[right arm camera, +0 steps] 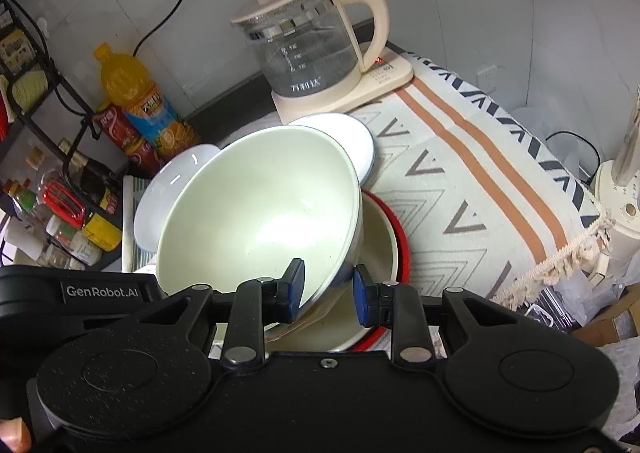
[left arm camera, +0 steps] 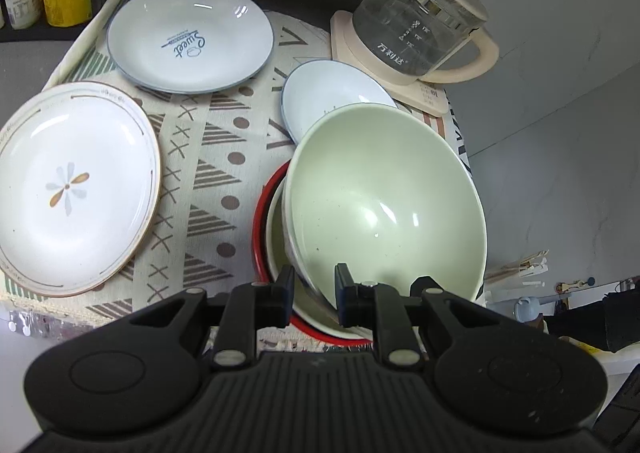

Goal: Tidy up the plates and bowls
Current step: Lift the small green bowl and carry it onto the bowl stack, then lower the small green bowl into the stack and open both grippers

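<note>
The pale green bowl (left arm camera: 384,205) is pinched at its rim by the left gripper (left arm camera: 314,287) and the right gripper (right arm camera: 328,289); the red-rimmed bowl (left arm camera: 262,225) and one of three plates, the small pale-blue plate (left arm camera: 320,93), are partly hidden.

Both views are evenly lit from above by cool indoor light, bright enough to read print on the glass kettle (left arm camera: 416,25). Glare blooms inside the green bowl (right arm camera: 260,213) in the right wrist view; in the left wrist view it shows only small sharp highlights. The flower plate (left arm camera: 72,189) casts a soft, short shadow on the cloth (left arm camera: 208,157). Fisheye bending curves wall lines and darkens the corners. Focus is crisp, without motion blur.
</note>
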